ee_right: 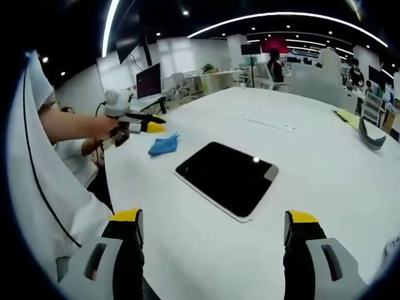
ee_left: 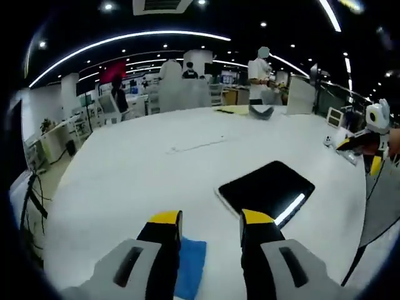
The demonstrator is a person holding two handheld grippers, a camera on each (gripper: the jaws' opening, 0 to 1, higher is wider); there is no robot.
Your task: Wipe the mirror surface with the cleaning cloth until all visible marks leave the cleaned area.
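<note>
Yellow-tipped jaws of the left gripper (ee_left: 211,226) rise at the bottom of the left gripper view, set a moderate gap apart and holding nothing. Just under and beside the left-hand jaw lies the blue cleaning cloth (ee_left: 189,267), flat on the white table (ee_left: 137,169), partly hidden behind that jaw, so whether the jaw touches it cannot be told. Just beyond the right-hand jaw sits the mirror (ee_left: 265,187), a dark rectangular slab with a bright ceiling strip reflected along one edge, its long axis angled away toward the view's right. From the right gripper view, same relation confirmed: left gripper (ee_right: 156,127) poised near the cloth (ee_right: 164,145), cloth lying between that gripper and the mirror (ee_right: 228,177), close to the mirror's near corner but apart from it. Right gripper (ee_right: 215,225) spread wide and empty, facing the mirror across bare table, well apart from the cloth. Judged from this, left hand clearly nearer the cloth; pickup would call for a small drop and shift onto it.
</note>
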